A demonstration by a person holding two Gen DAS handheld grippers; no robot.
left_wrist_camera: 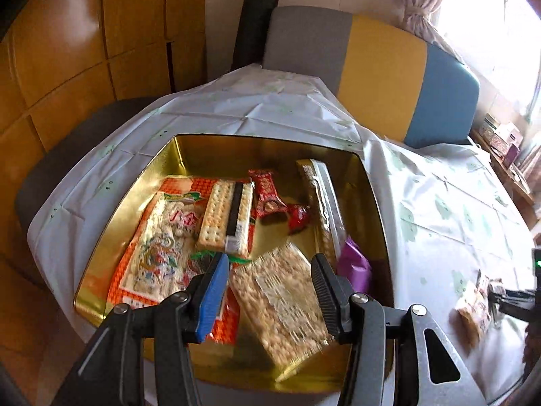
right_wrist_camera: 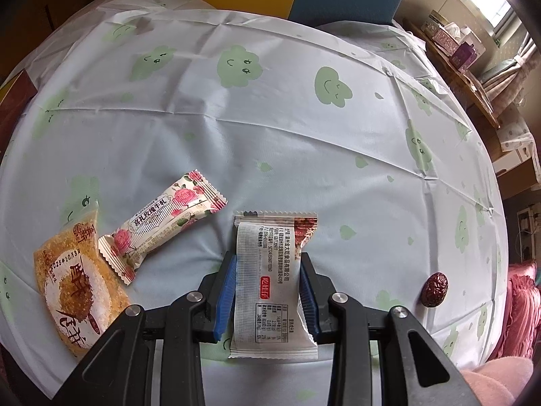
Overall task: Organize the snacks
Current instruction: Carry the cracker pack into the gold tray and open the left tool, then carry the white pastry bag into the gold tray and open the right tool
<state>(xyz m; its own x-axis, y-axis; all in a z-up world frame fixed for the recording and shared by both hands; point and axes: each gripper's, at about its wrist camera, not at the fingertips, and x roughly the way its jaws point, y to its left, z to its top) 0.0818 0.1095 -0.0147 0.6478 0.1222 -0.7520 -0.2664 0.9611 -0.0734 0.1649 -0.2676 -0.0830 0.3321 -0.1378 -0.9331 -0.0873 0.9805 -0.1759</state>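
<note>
The right gripper clamps a white snack packet lying on the tablecloth, apparently for lifting left into the gold tin, over which the left gripper hovers, jaws wide and empty.

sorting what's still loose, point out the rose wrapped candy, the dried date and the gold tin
rose wrapped candy (right_wrist_camera: 162,225): right wrist view, middle of its wrapper
dried date (right_wrist_camera: 435,289): right wrist view, centre of the fruit
gold tin (left_wrist_camera: 216,147): left wrist view, far inner wall
</note>
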